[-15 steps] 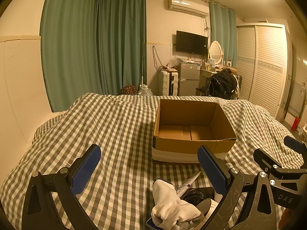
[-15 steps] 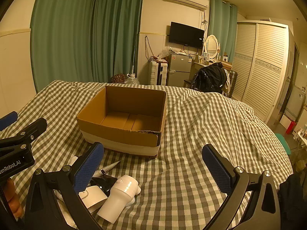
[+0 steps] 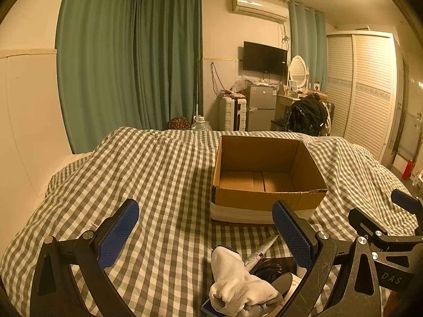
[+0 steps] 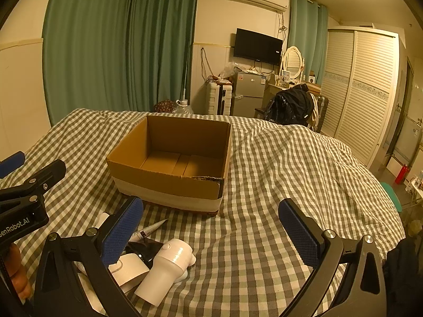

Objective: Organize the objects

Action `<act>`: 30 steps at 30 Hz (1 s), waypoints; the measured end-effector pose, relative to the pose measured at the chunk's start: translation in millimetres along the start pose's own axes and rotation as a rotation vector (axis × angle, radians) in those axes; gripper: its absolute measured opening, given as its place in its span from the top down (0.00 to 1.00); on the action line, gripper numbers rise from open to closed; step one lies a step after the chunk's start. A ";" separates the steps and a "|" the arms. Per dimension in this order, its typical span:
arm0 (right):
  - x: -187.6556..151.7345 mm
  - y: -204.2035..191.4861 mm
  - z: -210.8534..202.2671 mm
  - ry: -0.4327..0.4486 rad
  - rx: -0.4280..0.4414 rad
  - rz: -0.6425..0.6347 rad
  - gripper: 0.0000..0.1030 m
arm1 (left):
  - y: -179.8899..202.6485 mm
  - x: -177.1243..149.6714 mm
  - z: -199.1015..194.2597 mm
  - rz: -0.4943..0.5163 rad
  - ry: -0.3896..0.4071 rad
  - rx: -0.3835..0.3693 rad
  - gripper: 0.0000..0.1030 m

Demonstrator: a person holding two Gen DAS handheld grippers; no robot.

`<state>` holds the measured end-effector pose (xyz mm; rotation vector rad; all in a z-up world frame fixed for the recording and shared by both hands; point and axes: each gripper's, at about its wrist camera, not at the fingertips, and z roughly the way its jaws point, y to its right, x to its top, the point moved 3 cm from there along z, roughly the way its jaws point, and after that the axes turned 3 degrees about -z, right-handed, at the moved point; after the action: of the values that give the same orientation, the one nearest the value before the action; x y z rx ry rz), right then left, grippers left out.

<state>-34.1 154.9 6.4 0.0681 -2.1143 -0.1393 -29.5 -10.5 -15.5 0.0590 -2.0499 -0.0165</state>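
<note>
Both tools spread wide, empty: left tool (image 3: 205, 233), right tool (image 4: 211, 231). Cardboard box (image 4: 169, 174) sits open on bed (image 4: 277, 185). Left view alone shows white sock (image 3: 238, 288); right alone, white dryer (image 4: 166, 272).

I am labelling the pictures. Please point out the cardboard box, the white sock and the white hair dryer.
cardboard box (image 4: 169, 182): right wrist view, front outer wall.
white sock (image 3: 238, 282): left wrist view, middle of the bundle.
white hair dryer (image 4: 166, 272): right wrist view, its barrel.
</note>
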 end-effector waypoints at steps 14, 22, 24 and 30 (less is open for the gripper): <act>-0.3 0.9 1.1 -0.001 0.001 0.000 0.00 | 0.2 -0.7 0.5 0.001 -0.001 0.002 0.00; -0.9 -1.8 2.3 -0.003 0.004 -0.005 0.00 | 1.0 -1.8 -0.5 -0.001 0.000 0.000 0.00; -0.9 -2.6 2.7 -0.003 0.007 -0.007 0.00 | 1.3 -2.5 -0.4 -0.001 -0.001 0.000 0.00; -0.6 -1.0 1.2 0.004 0.016 -0.011 0.00 | 0.9 -4.7 -0.4 -0.001 -0.008 -0.001 0.00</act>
<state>-34.9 154.1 5.1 0.0896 -2.1117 -0.1291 -27.0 -9.3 -19.5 0.0596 -2.0577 -0.0185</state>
